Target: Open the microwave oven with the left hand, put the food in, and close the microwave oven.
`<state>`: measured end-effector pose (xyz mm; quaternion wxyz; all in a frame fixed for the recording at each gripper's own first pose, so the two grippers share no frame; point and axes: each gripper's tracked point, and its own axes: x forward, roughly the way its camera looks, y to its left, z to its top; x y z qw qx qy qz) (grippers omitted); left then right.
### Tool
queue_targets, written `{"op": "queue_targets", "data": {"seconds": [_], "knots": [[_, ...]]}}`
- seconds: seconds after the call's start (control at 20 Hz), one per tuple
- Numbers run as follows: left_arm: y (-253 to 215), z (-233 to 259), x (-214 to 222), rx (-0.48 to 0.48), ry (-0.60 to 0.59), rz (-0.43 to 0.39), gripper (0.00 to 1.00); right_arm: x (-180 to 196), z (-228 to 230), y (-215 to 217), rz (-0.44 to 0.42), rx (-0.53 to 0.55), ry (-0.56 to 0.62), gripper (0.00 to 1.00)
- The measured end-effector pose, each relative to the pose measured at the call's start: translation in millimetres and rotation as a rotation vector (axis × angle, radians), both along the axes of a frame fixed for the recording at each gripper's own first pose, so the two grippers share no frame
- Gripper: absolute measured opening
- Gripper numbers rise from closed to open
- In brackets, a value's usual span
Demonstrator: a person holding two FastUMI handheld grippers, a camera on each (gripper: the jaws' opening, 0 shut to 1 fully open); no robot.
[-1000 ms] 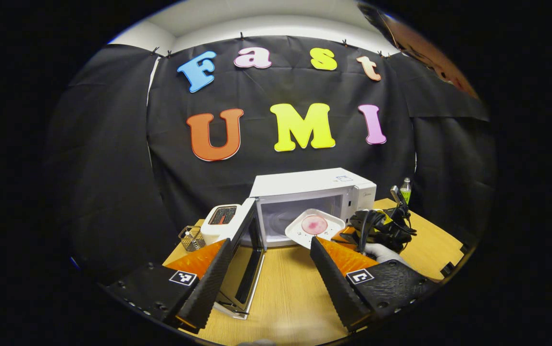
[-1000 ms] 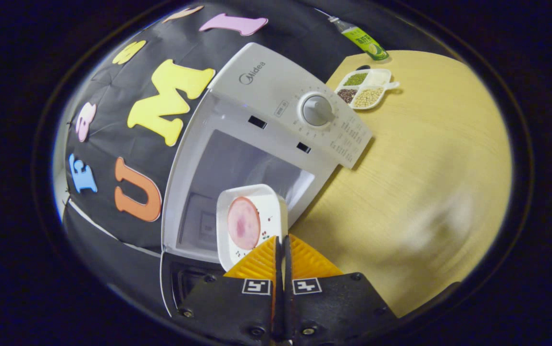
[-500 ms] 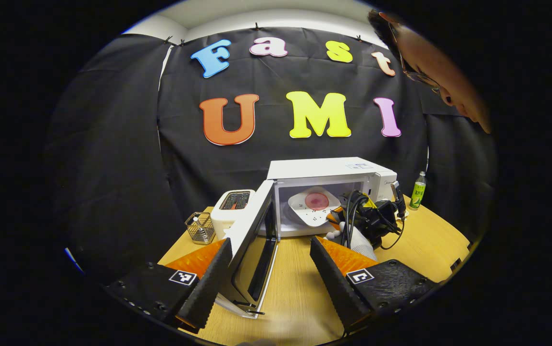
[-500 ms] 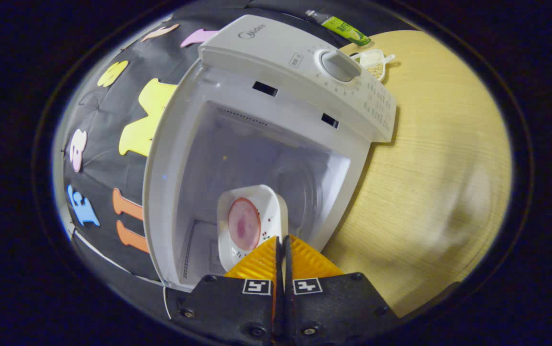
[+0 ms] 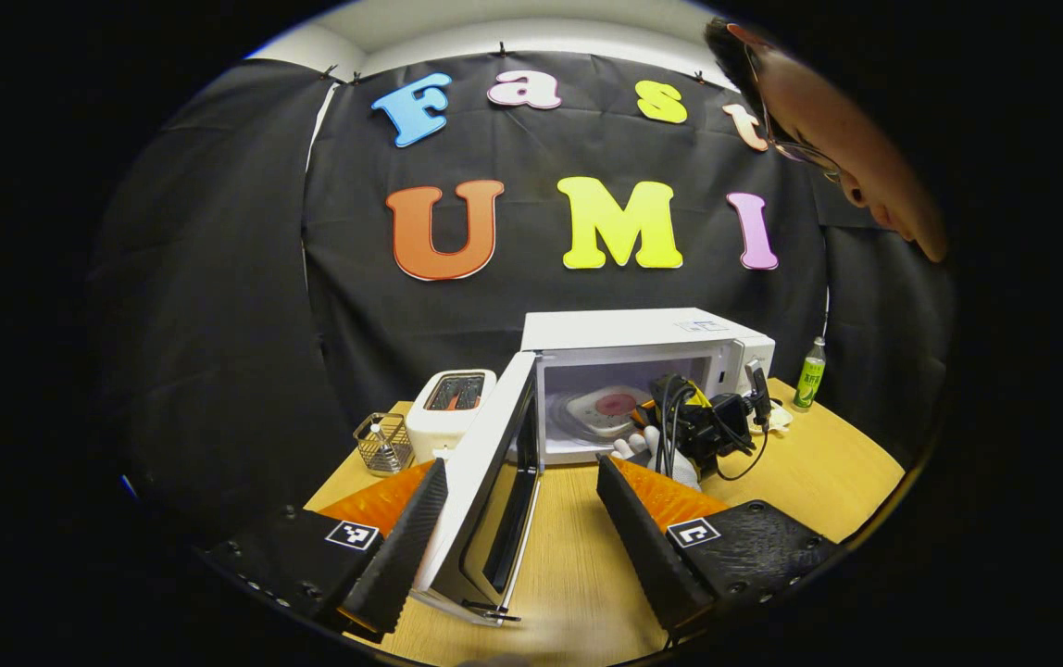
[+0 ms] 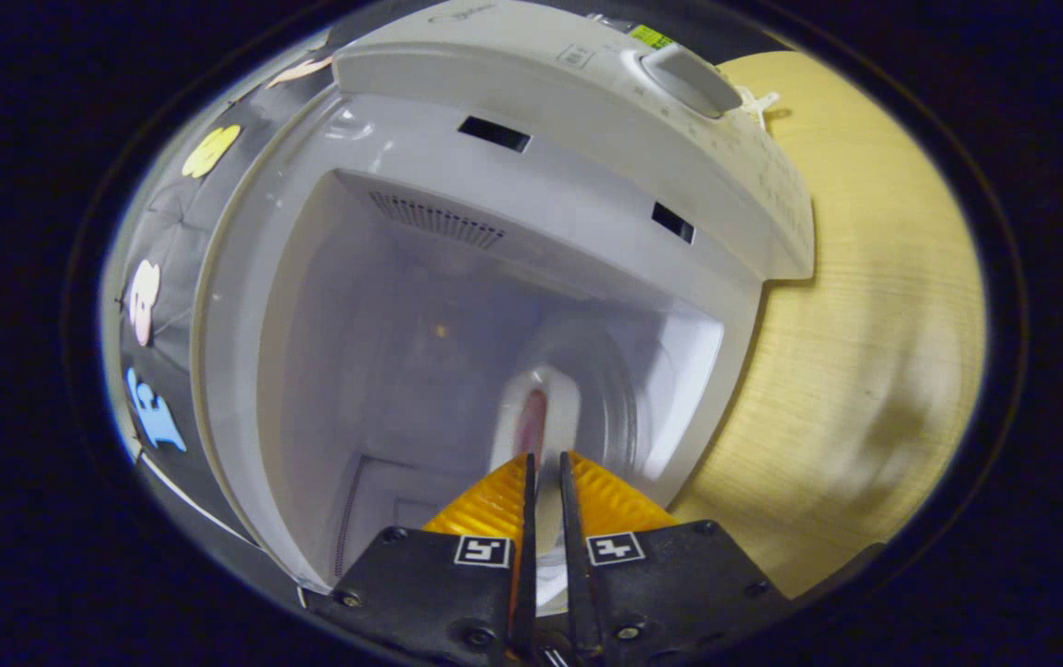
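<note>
White microwave stands on the wooden table with its door swung wide open to the left, and inside its pale cavity a white square plate with a round pink slice of food lies flat on the glass turntable

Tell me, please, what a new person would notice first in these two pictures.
First comes the white microwave at the back of the wooden table, its door swung open to the left. Inside it lies a white plate with a pink slice of food, and the right gripper reaches into the cavity with the plate's edge between its fingers.
</note>
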<state>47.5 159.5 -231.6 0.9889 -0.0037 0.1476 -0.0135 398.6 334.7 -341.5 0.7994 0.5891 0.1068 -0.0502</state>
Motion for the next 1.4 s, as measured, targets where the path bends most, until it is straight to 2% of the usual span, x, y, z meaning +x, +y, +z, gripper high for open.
{"op": "queue_targets", "data": {"seconds": [0.05,0.1,0.15,0.2,0.25,0.3,0.45,0.55,0.65,0.7,0.75,1.05,1.1,1.15,1.2,1.25,1.3,1.35,1.4], "knots": [[-1,2,1,0.0,-0.005,-0.001,0.97,2,8,3,0.006,0.03,-0.044,0.24],[-2,3,2,-0.002,-0.004,-0.001,0.97,-1,15,5,0.029,0.028,-0.071,0.43],[-4,4,1,-0.005,-0.006,-0.004,0.97,-6,16,8,0.056,-0.012,-0.065,0.56],[-5,7,1,-0.005,-0.012,-0.006,0.97,-13,14,9,0.078,-0.069,-0.044,0.77],[-7,11,0,-0.004,-0.019,-0.009,0.97,-19,17,5,0.093,-0.134,-0.041,0.83],[-7,16,0,0.0,-0.028,-0.012,0.97,-26,22,2,0.106,-0.202,-0.044,0.98],[-4,26,-2,0.018,-0.036,-0.011,0.97,-52,40,-17,0.142,-0.398,-0.034,0.98],[1,32,-5,0.025,-0.037,-0.005,0.97,-73,56,-36,0.174,-0.598,-0.039,0.98],[5,39,-8,0.027,-0.047,-0.001,0.97,-98,76,-49,0.224,-0.742,-0.053,0.98],[7,44,-8,0.03,-0.062,0.003,0.97,-110,84,-57,0.245,-0.81,-0.063,0.89],[10,48,-8,0.036,-0.071,0.011,0.97,-122,92,-68,0.267,-0.876,-0.062,0.9],[19,55,-12,0.054,-0.071,0.035,0.97,-187,135,-150,0.307,-1.082,-0.029,0.9],[21,55,-12,0.051,-0.067,0.043,0.97,-199,141,-165,0.308,-1.118,-0.016,1.0],[23,56,-14,0.051,-0.07,0.046,0.97,-209,147,-179,0.308,-1.147,-0.007,1.0],[27,55,-15,0.053,-0.059,0.062,0.89,-218,154,-190,0.311,-1.17,0.0,1.0],[32,54,-17,0.051,-0.054,0.072,0.97,-228,160,-201,0.31,-1.195,0.011,0.91],[35,55,-18,0.045,-0.055,0.085,0.89,-238,166,-212,0.315,-1.217,0.02,0.91],[38,57,-19,0.039,-0.059,0.092,0.97,-248,173,-221,0.318,-1.243,0.023,0.91],[42,59,-19,0.037,-0.069,0.102,0.96,-257,181,-231,0.304,-1.261,0.023,0.91]]}}
